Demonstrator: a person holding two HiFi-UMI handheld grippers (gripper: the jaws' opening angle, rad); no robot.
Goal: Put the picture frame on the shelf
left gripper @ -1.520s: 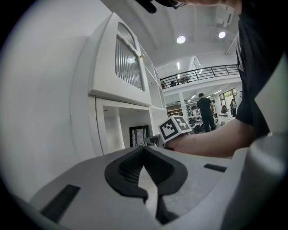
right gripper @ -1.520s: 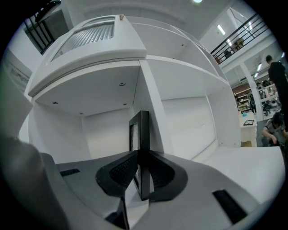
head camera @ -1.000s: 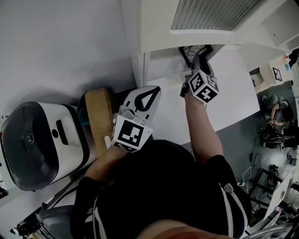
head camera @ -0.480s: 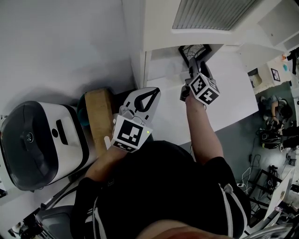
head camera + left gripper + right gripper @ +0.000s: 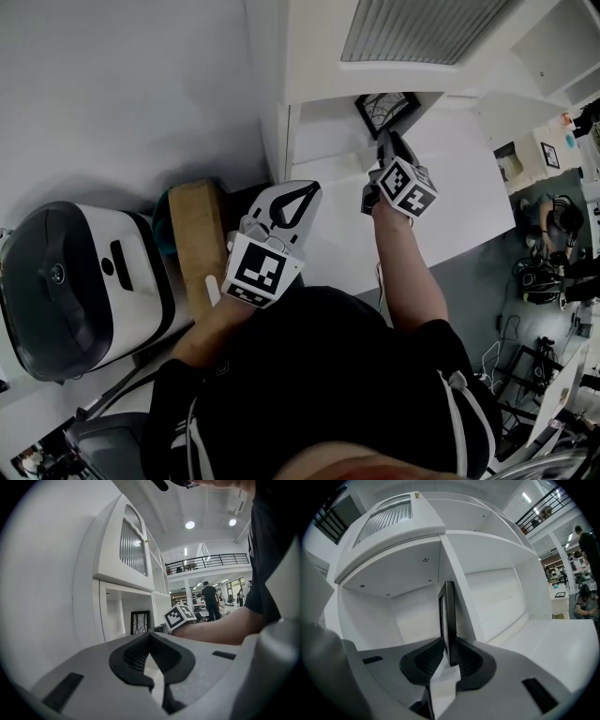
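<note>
**A:** While the right gripper (image 5: 449,644) reaches into the shelf (image 5: 497,592), its fingers have just been closing. The frame (image 5: 449,613) stands edge-on between them, pinched low down by both pads.

**B:** Upright, too! From the left gripper view the frame (image 5: 139,622) faces outward, far back in the open niche below the ribbed door (image 5: 133,545).

**A:** Is it resting on the niche floor?

**B:** Can't tell from these views.

**A:** And the left gripper (image 5: 150,637)?

**B:** Fingers clenched on nothing, pads meeting. It hangs near the person's body, well left of the right one.

**A:** Head view now: the right gripper (image 5: 384,141) is stretched far ahead on a bare forearm. The frame (image 5: 386,109) sits just beyond its marker cube, tucked under the door.

**B:** The left gripper (image 5: 298,192) is just right of a wooden block (image 5: 199,234), and the white bench (image 5: 459,187) runs off to the right.
</note>
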